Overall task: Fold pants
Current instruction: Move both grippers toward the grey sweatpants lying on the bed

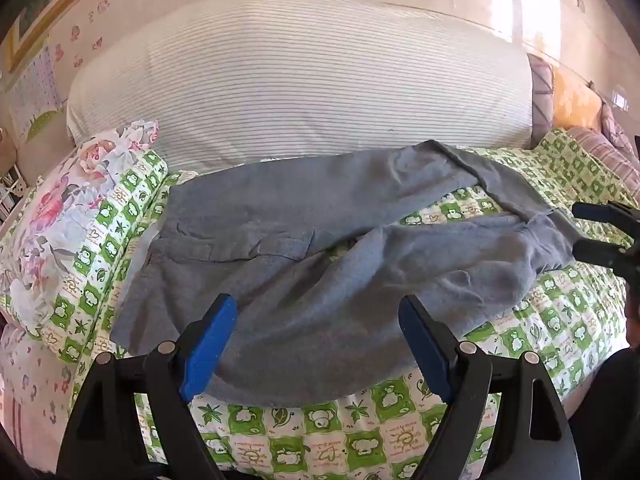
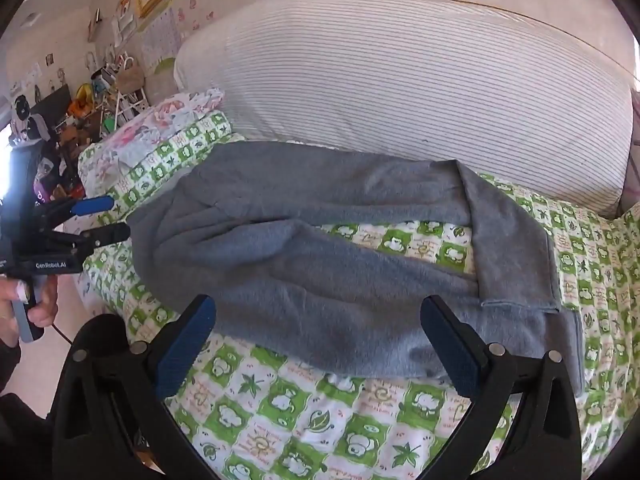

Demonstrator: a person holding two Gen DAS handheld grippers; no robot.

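Grey sweatpants [image 1: 304, 248] lie spread across the green-and-white patterned quilt [image 1: 304, 432], waist at the left, legs running right, the far leg bent back over the near one. My left gripper [image 1: 318, 320] is open, its blue fingers just above the near waist edge, holding nothing. In the right wrist view the pants [image 2: 320, 272] lie ahead with the cuffs at the right. My right gripper [image 2: 318, 320] is open over the near leg, empty. The left gripper also shows in the right wrist view [image 2: 104, 218], and the right gripper shows in the left wrist view [image 1: 592, 232].
A large white striped pillow [image 1: 304, 88] lies behind the pants against the wall. A floral pillow [image 1: 64, 216] sits at the left end of the bed. Cluttered shelves and toys [image 2: 80, 108] stand beyond the bed's left end. Pink bedding [image 1: 608, 148] lies at the far right.
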